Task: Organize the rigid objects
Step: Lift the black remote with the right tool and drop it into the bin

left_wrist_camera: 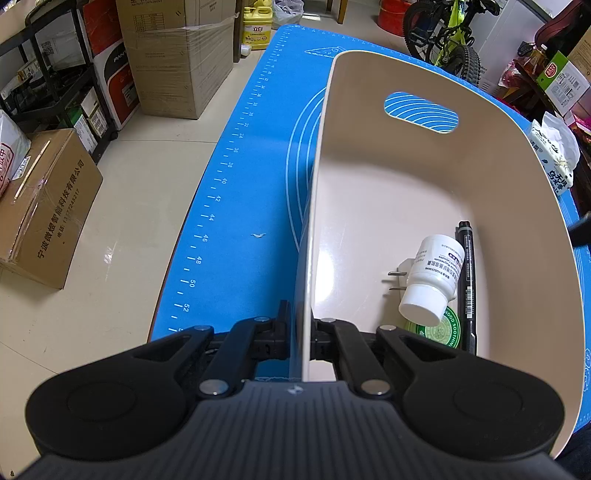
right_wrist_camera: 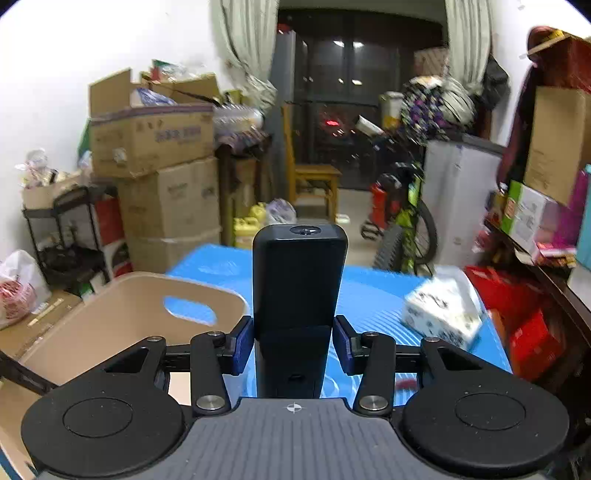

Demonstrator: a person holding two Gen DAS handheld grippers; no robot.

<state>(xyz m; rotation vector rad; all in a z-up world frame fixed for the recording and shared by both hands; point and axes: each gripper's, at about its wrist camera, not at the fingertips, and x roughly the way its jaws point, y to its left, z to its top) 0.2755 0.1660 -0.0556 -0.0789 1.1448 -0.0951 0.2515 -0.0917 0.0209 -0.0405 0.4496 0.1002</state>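
Note:
A beige bin [left_wrist_camera: 369, 155] with a handle slot stands on the blue mat [left_wrist_camera: 243, 192]. My left gripper [left_wrist_camera: 300, 334] is shut on the bin's near left wall, one finger on each side of it. Inside the bin lie a white bottle [left_wrist_camera: 430, 277], a black marker [left_wrist_camera: 467, 280], a white plug [left_wrist_camera: 400, 275] and a green round tin [left_wrist_camera: 441, 328]. In the right wrist view my right gripper [right_wrist_camera: 293, 341] is shut on a black remote control [right_wrist_camera: 299, 280], lifted above the mat [right_wrist_camera: 373, 295], with the bin [right_wrist_camera: 110, 317] to its lower left.
A white tissue pack [right_wrist_camera: 443, 314] lies on the mat's right part, also seen at the bin's far side as a tissue pack [left_wrist_camera: 554, 155]. Cardboard boxes [left_wrist_camera: 44, 206], a black shelf rack [left_wrist_camera: 55, 74], a bicycle [left_wrist_camera: 443, 33] and a wooden chair [right_wrist_camera: 314, 181] stand around the table.

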